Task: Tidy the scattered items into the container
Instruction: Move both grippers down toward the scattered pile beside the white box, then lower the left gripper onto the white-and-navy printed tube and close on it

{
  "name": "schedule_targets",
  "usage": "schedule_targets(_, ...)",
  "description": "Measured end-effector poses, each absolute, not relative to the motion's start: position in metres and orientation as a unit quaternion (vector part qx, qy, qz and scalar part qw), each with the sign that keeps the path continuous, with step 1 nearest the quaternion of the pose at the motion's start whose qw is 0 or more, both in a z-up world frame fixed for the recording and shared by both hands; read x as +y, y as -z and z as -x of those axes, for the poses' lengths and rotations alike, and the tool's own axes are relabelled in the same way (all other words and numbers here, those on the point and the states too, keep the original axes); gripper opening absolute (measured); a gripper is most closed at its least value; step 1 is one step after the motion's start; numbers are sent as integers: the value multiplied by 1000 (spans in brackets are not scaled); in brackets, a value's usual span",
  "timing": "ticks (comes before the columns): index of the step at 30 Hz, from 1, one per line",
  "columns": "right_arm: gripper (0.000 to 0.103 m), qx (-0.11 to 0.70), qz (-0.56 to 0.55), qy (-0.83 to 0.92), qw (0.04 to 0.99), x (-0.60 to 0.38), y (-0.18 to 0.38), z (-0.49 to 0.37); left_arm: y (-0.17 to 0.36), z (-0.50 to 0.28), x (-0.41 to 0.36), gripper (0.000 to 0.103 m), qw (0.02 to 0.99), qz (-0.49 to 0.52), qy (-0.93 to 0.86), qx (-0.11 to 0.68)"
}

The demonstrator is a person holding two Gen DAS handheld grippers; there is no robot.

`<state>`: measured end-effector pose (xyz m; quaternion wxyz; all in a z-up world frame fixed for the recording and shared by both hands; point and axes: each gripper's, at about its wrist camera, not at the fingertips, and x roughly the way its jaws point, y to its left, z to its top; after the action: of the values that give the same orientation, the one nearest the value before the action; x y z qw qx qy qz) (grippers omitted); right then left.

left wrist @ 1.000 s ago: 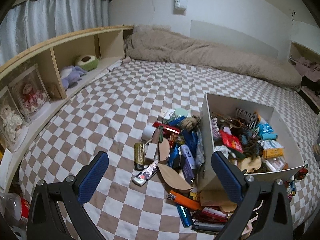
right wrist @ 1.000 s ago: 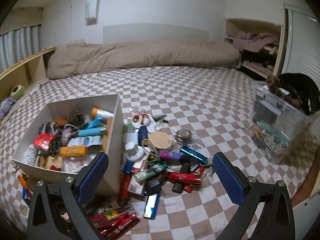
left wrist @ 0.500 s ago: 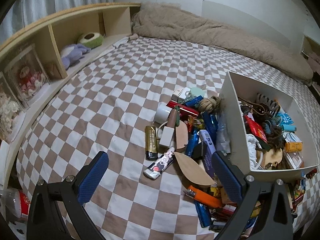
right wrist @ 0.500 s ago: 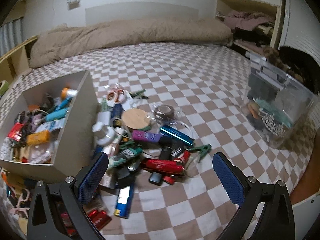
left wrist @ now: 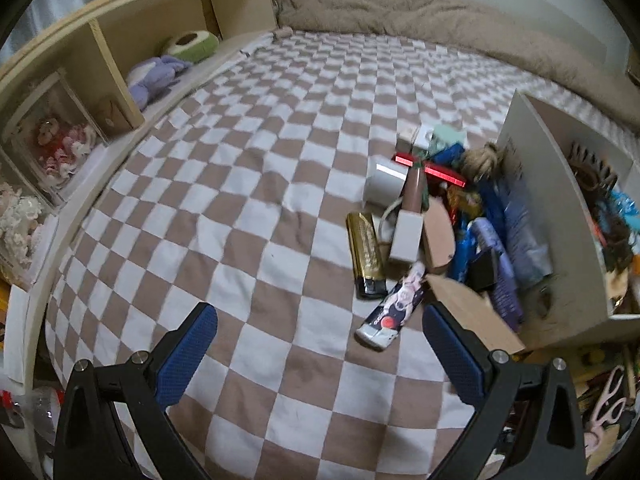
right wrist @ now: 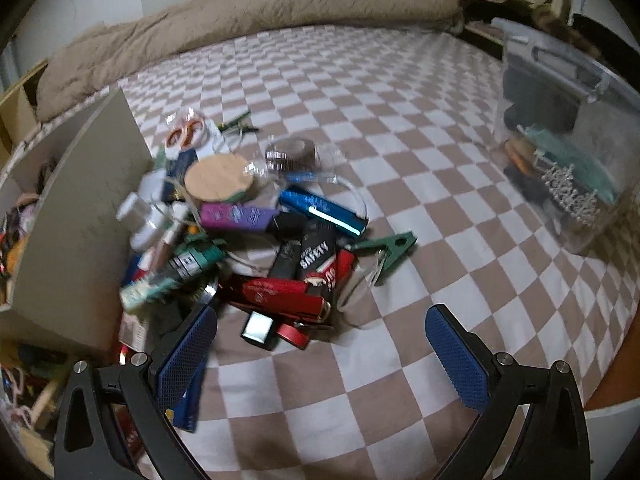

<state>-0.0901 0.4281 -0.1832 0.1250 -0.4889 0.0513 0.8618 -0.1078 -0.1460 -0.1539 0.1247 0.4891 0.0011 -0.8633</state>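
A white open box, partly filled, stands on the checkered bed. Scattered items lie on both sides of it. In the left wrist view a gold lighter, a printed tube and a white charger block lie just ahead of my left gripper, which is open and empty. In the right wrist view my right gripper is open over the near edge of the pile, close to a red lighter, a blue lighter, a purple pack and a green clip.
A wooden shelf with plush toys runs along the bed's left side. A clear plastic bin with its own contents stands at the right. A beige duvet lies across the far end. More clutter, with pink scissors, sits near the box's front.
Both grippers have dropped lower and moved forward toward the piles, so the items look larger and nearer. Both stayed open. Nothing on the bed has been moved.
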Motion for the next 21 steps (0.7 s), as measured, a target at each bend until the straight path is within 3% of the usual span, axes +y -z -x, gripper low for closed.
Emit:
schedule_targets(7,103,0,525,-846,92,425,216,87,190,123,-137,103,114,-530,840,-27)
schedule_targets(12,103,18,516,-852,87,430,221,85,210,134,-132,103,125,-546,827,-53)
schedule_targets(21,103,13,497,-863,92,428,223,86,211,144,-160,103,159,-528,834,6)
